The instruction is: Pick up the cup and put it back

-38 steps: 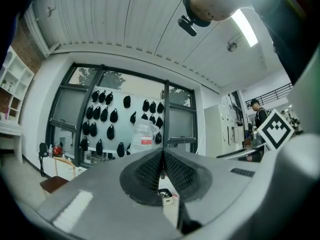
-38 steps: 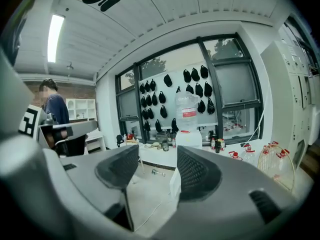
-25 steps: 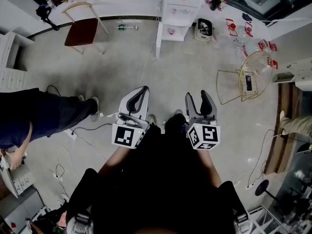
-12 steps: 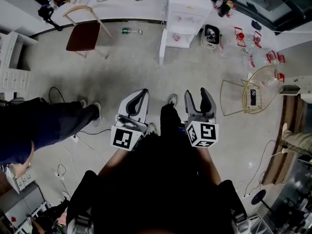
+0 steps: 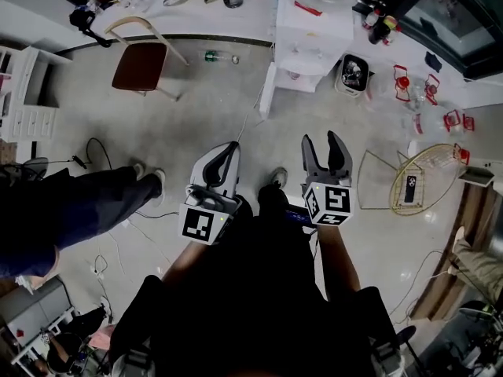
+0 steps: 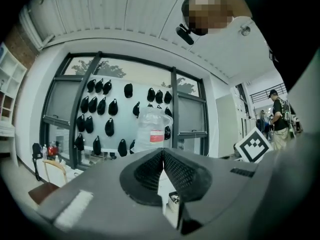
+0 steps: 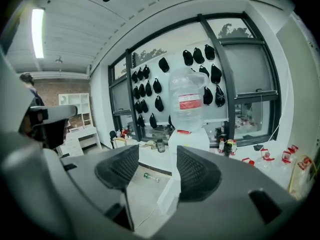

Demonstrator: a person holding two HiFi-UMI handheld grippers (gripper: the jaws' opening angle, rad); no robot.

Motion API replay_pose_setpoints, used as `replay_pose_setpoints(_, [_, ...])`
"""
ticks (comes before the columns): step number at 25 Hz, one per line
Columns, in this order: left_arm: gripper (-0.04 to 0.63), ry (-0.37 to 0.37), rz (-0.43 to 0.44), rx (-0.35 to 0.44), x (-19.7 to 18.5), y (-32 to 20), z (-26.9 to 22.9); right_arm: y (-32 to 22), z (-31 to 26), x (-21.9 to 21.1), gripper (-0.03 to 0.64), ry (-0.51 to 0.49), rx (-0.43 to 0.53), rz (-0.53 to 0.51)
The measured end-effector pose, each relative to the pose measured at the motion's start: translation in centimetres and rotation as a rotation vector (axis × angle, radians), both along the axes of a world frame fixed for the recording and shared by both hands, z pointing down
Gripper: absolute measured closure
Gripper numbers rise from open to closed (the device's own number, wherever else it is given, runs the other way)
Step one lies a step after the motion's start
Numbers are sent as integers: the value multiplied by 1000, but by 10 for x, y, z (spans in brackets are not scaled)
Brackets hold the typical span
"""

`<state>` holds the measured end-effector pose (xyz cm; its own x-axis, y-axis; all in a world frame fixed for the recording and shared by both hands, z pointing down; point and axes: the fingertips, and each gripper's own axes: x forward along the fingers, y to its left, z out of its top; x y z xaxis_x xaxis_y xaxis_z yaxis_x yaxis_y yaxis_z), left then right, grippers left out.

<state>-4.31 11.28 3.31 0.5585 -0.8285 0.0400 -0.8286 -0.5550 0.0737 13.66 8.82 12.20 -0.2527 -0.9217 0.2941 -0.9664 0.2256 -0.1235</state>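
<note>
**Both grippers hold nothing**

Head view: the left gripper (image 5: 222,162) and right gripper (image 5: 328,149) hang over the floor (image 5: 196,108), well apart from the white cabinet (image 5: 302,38). Left gripper view: fingers pressed together, empty. Right gripper view: fingers apart, empty. I cannot tell which thing is the cup

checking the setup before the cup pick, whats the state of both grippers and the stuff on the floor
left gripper, jaws together, empty
right gripper, jaws apart, empty
green bottle, lying on its side
chair, upright
</note>
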Motion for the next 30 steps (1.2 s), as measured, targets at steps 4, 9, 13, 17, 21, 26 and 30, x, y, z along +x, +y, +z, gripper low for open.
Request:
replay_pose_setpoints(4, [588,-8,-9,-26,11,-24,11,-31,16,7,388,-3,-22,-14])
replay_pose_setpoints(9, [588,-16,-2,-48,21,-66,30,-72,38,10,388,14,-54,-24])
replay_pose_setpoints(13, [588,2,7,-35,25,-104,41,-100,55,8,388,13,-72,-20])
replay_pose_setpoints(17, [588,-17,35,-20,23,-143,74,-132,86,3,387,7,-80,-10])
replay_pose_setpoints(21, [588,7,32,-10,18,-185,120,-166,126,-3,387,9,-66,-3])
replay_pose_setpoints(26, [588,20,42,5,18,-230,192,-200,206,-5,387,29,-93,-1])
replay_pose_setpoints(30, [588,44,34,23,19,-258,267,-218,290,-5,387,47,-117,-6])
